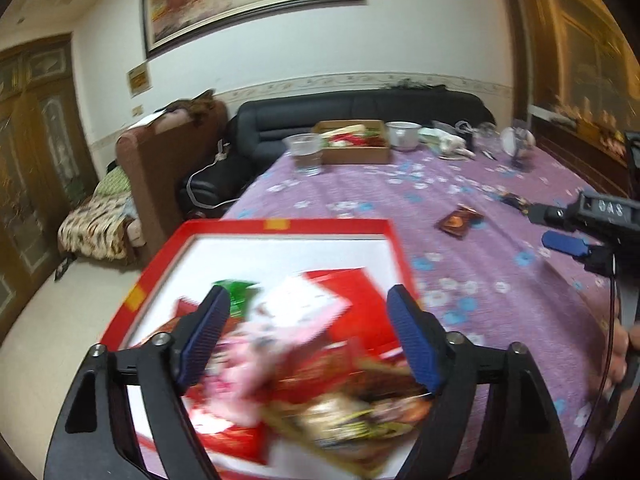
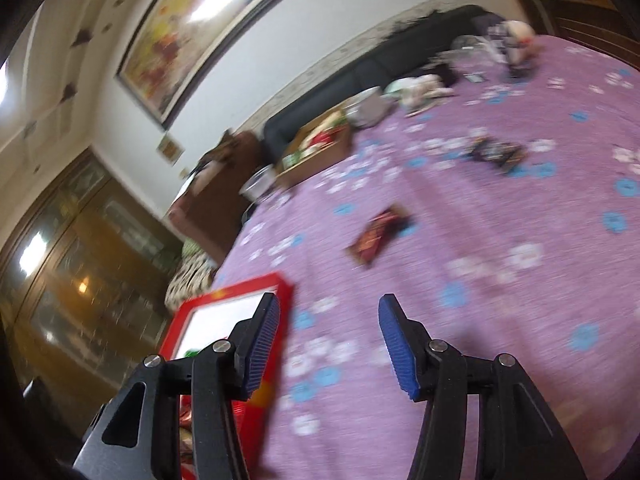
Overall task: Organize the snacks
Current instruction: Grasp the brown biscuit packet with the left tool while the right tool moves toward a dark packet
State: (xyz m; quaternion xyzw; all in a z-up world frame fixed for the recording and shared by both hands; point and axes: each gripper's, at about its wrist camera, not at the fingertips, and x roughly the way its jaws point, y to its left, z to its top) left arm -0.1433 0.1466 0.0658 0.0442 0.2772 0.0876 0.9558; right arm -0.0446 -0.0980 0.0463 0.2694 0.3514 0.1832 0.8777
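Note:
A red box (image 1: 280,225) with a white inside sits at the near left of the purple flowered tablecloth and holds several snack packets. My left gripper (image 1: 308,292) hangs open above it. A blurred pink packet (image 1: 288,320) lies between the fingers, and the pads do not press on it. A dark red snack packet (image 1: 460,222) lies alone on the cloth to the right of the box. My right gripper (image 2: 329,299) is open and empty over bare cloth beside the red box (image 2: 240,292), with the dark red packet (image 2: 378,236) ahead of it. In the left wrist view, that gripper's blue pad (image 1: 564,242) shows at the right edge.
A second dark packet (image 2: 496,154) lies farther out on the cloth. At the far edge stand a cardboard box (image 1: 356,152) of items, a clear plastic cup (image 1: 306,154), a white bowl (image 1: 402,134) and other clutter. A black sofa (image 1: 360,108) runs behind the table.

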